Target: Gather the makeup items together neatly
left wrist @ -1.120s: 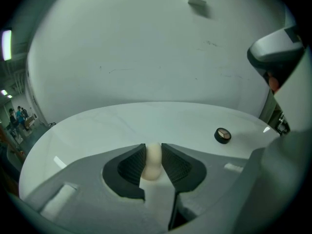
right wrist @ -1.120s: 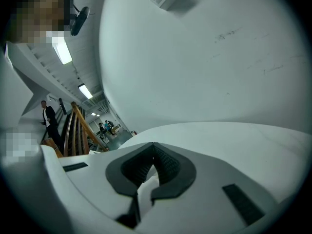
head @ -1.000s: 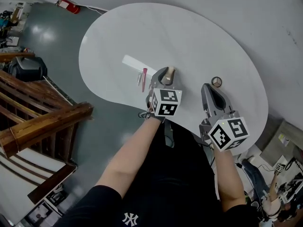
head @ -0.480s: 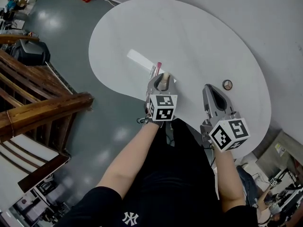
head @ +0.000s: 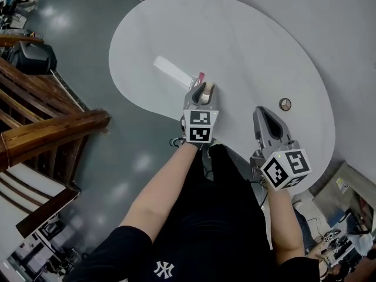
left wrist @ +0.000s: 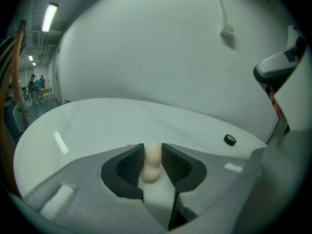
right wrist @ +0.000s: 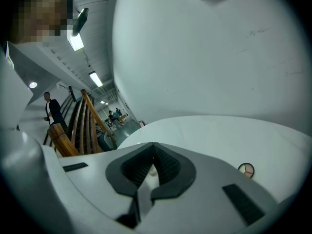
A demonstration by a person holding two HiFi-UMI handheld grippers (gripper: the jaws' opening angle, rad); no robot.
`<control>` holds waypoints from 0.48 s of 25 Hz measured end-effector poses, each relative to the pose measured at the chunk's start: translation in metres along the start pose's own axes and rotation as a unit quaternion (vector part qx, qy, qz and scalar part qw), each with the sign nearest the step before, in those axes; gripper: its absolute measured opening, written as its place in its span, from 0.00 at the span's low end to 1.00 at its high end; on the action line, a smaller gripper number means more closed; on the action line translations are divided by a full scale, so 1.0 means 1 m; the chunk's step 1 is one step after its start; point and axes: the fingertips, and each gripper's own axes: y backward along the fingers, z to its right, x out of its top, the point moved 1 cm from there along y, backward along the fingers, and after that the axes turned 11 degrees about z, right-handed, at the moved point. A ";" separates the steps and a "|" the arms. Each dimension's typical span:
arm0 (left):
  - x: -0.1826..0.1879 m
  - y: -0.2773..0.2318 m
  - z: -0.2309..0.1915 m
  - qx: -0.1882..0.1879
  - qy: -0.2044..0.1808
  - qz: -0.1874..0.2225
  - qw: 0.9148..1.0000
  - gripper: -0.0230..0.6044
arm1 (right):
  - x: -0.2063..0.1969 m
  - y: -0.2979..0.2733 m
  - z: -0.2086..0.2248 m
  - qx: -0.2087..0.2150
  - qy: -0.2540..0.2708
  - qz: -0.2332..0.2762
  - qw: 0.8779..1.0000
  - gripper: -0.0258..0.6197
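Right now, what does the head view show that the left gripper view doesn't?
Only the head view: the person's forearms and the checkered cube on the left hand-held gripper. Only the left gripper view: a close look at that gripper's ribbed black pads pressing a beige sponge from both sides, plus a ceiling light. Both: the white table, the sponge and a small round compact.

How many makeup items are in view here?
3: a beige sponge in the left gripper, a pink stick on the table just beyond it, a round compact farther right. More may hide behind the gripper.
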 end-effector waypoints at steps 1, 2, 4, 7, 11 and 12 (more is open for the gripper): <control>0.000 0.000 0.000 -0.003 0.005 0.003 1.000 0.21 | -0.001 0.000 -0.001 0.000 0.001 -0.002 1.000 0.06; 0.000 0.000 0.000 -0.004 0.008 0.005 1.000 0.21 | -0.002 0.000 -0.003 0.000 0.002 -0.003 1.000 0.06; -0.002 0.002 0.000 -0.008 0.013 0.008 1.000 0.21 | -0.003 -0.001 -0.007 0.001 0.004 -0.006 1.000 0.06; -0.005 0.006 -0.001 -0.013 0.010 0.008 1.000 0.21 | -0.005 -0.002 -0.011 0.004 0.006 -0.006 1.000 0.06; -0.006 0.012 -0.001 -0.014 0.005 0.002 1.000 0.23 | -0.006 -0.004 -0.016 0.009 0.007 -0.007 1.000 0.06; -0.006 0.013 -0.001 -0.014 0.005 0.001 1.000 0.23 | -0.005 -0.005 -0.017 0.011 0.007 -0.006 1.000 0.06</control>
